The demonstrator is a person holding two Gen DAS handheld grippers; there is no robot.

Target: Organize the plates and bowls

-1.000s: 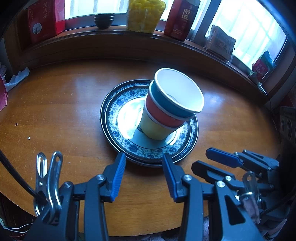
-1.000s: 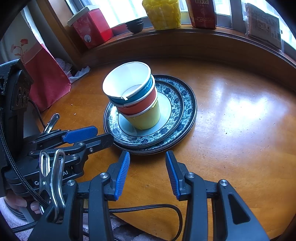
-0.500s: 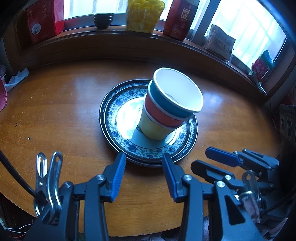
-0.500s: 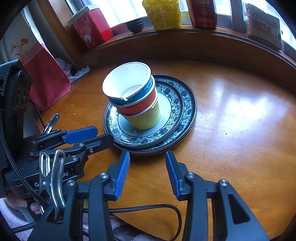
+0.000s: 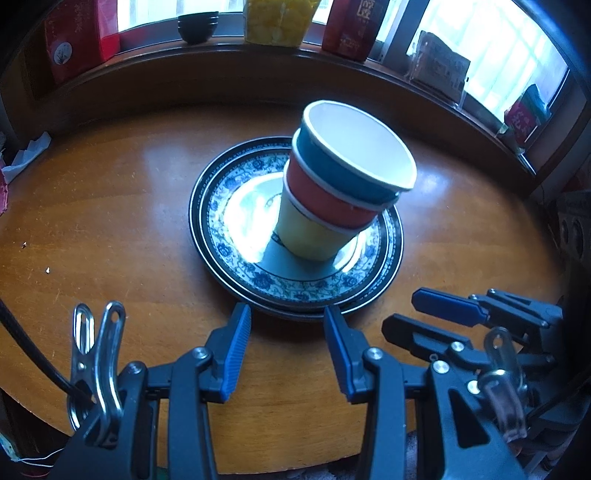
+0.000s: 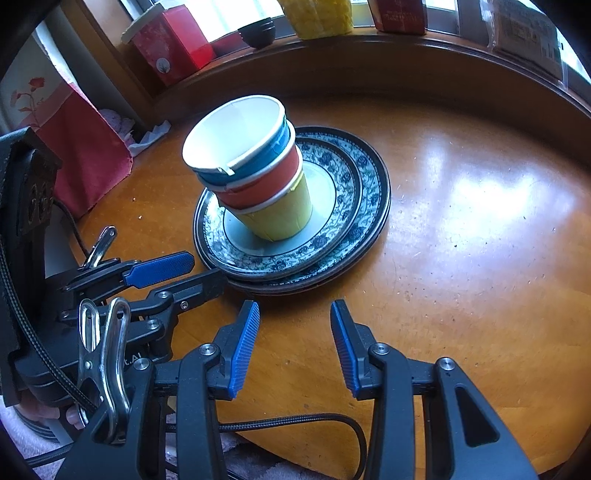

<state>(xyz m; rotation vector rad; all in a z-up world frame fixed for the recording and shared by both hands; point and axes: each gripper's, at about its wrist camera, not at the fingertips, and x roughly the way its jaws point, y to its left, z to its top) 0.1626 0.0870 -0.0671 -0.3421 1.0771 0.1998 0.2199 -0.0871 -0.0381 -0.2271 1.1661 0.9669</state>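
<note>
Both grippers idle at near table edge, stack looks done

Three nested cups, blue cup (image 5: 351, 166) in red cup (image 5: 325, 201) in yellow cup (image 5: 306, 236), sit on the blue-patterned top plate (image 5: 229, 184), which lies on a second plate (image 6: 384, 206) offset slightly, both mid wooden table (image 5: 110, 221); cup stack leans a bit. Left gripper (image 5: 287, 325) fingers spread, nothing between them, tips just short of the plate rim. Right gripper (image 6: 294, 321) also spread and empty, near the plates but apart. Judged step: stacking looks finished, hands parked. Next move, if any: nudge the upper plate to centre it on the lower, or straighten the cups, gentle touch since paper cups tip easily. Windowsill clutter (red box (image 6: 173, 51), dark bowls (image 5: 194, 26)) untouched
</note>
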